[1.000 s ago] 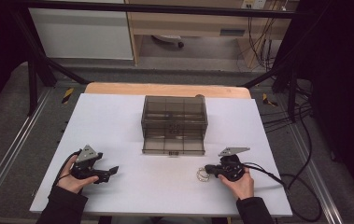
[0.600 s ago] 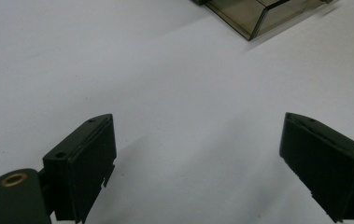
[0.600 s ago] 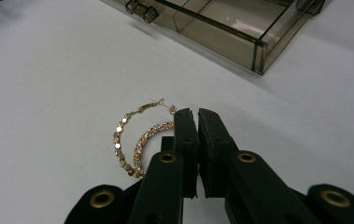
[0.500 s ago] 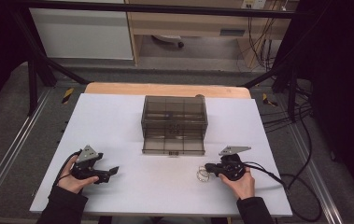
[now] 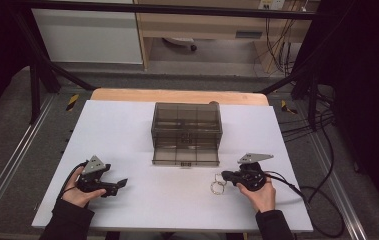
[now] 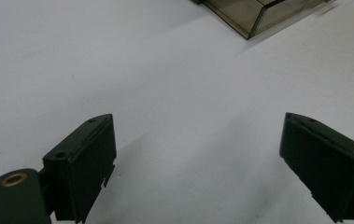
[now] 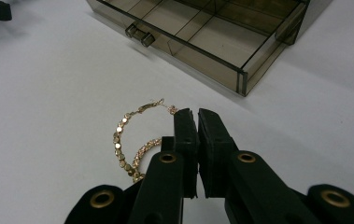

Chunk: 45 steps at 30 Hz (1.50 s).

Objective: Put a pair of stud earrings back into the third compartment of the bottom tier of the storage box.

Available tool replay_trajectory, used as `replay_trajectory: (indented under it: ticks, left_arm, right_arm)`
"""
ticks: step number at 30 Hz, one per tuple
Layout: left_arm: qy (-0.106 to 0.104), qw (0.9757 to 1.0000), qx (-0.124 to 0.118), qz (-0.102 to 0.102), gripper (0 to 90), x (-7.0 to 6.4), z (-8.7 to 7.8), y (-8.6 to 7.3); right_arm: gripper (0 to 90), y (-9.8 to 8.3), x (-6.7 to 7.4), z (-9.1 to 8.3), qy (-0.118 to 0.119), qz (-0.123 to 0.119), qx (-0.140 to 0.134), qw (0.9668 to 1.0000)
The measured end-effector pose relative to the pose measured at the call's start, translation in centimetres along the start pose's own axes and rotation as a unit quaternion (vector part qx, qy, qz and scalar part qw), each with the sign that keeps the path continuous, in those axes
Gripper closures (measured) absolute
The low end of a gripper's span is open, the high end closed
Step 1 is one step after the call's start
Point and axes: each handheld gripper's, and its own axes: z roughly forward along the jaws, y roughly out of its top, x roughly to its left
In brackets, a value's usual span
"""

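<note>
Near the front right corner of the white table (image 5: 127,130), gold hoop earrings (image 7: 132,140) are pinched by the right gripper (image 7: 197,116), jaws together; a lift into the smoked drawer box (image 5: 187,132), just behind, is judged next. Left gripper (image 6: 198,140) is held spread, idle

Matt white worktop (image 5: 127,130), smoky clear glossy plastic box (image 5: 186,132), shiny gold metal hoops (image 7: 132,140), matt black plastic claw (image 7: 197,116)
</note>
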Motion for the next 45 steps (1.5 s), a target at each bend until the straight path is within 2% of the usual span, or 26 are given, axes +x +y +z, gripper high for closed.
replay_trajectory:
  ticks: [11,45]
  left_arm:
    - [0.0,1.0,-0.001,0.001,10.5,0.0,-0.1,0.0]
    - [-0.001,1.0,0.0,-0.001,10.5,0.0,0.0,0.0]
  right_arm:
    - [86.9,1.2,0.4,-0.4,-0.003,-0.005,-0.012,0.9999]
    - [86.8,4.3,0.9,0.9,-0.016,-0.018,-0.025,0.9994]
